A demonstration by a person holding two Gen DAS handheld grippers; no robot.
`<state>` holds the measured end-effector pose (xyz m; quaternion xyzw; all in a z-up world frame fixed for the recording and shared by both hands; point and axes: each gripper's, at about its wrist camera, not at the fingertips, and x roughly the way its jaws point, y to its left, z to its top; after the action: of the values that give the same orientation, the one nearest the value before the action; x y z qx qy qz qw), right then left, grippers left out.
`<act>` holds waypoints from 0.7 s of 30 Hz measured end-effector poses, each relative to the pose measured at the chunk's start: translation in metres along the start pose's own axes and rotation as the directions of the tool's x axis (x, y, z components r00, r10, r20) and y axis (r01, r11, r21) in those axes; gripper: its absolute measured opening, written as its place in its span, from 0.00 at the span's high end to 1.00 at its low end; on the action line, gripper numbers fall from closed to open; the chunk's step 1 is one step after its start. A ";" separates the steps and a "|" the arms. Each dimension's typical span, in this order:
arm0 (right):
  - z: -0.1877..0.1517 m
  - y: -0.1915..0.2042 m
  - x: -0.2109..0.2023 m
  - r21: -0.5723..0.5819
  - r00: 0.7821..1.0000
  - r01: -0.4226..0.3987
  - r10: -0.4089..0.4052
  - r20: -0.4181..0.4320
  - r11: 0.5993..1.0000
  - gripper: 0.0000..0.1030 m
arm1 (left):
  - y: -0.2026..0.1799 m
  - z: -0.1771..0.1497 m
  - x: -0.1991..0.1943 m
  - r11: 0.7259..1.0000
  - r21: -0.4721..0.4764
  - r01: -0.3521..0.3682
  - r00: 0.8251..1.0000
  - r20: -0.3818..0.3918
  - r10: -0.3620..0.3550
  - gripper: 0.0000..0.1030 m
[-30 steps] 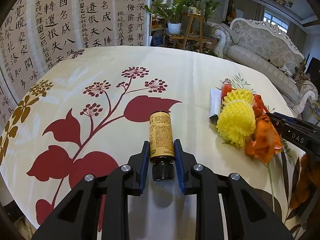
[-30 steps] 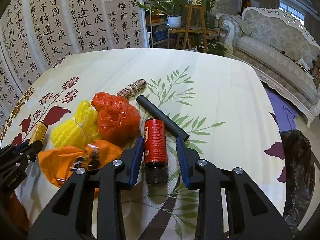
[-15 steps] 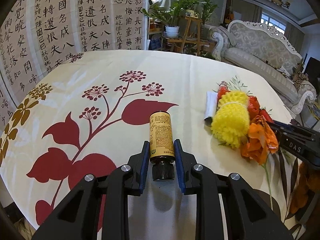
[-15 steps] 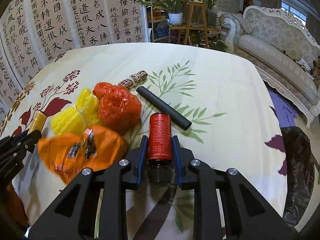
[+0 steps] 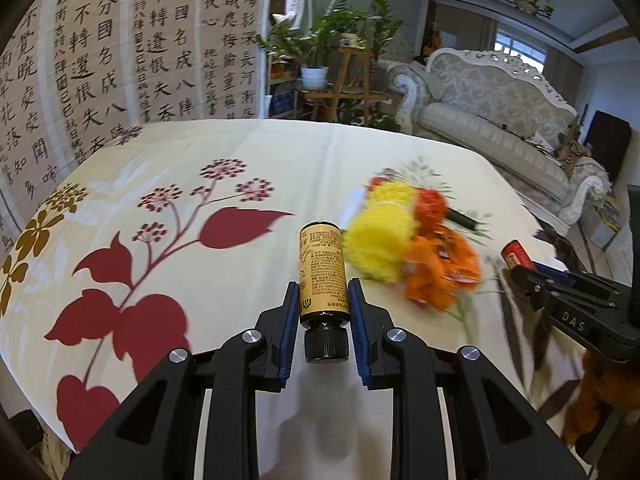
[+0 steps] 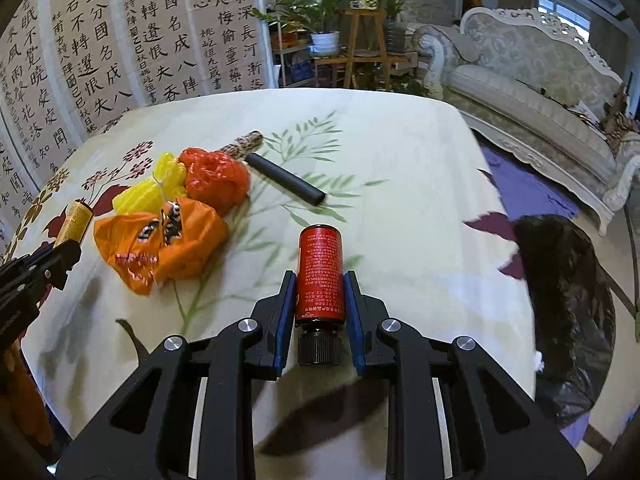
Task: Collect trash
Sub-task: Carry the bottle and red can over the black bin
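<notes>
Between the left gripper's [image 5: 323, 304] pads, a yellow-labelled bottle [image 5: 322, 276] is sitting clamped, cap nearest the camera. The right gripper [image 6: 319, 300] is likewise clamping a red-labelled bottle [image 6: 320, 274]; beyond and leftward, crumpled orange bags [image 6: 160, 246] are lying on the tablecloth [image 6: 400, 160].

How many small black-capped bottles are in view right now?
2. The yellow-labelled bottle is clamped in the left gripper; the red-labelled bottle is clamped in the right gripper. Others could be hidden under the crumpled bags.
</notes>
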<state>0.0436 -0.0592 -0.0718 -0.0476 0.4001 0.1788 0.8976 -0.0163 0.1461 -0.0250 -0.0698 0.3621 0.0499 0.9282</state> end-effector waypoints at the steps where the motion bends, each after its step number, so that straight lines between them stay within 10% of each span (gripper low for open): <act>1: -0.002 -0.002 -0.002 0.004 1.000 0.003 -0.003 0.003 1.000 0.77 | -0.005 -0.001 -0.002 1.000 0.008 0.010 1.000 0.001 -0.010 0.75; 21: -0.029 -0.080 -0.057 0.136 0.988 0.117 -0.129 0.084 0.984 0.77 | -0.112 -0.005 -0.021 0.972 0.166 0.169 0.984 0.025 -0.175 0.75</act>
<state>0.0174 -0.1561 -0.0543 -0.0048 0.3652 0.0985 0.9257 -0.0193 0.0337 -0.0036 -0.0236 0.3392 -0.0591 0.9385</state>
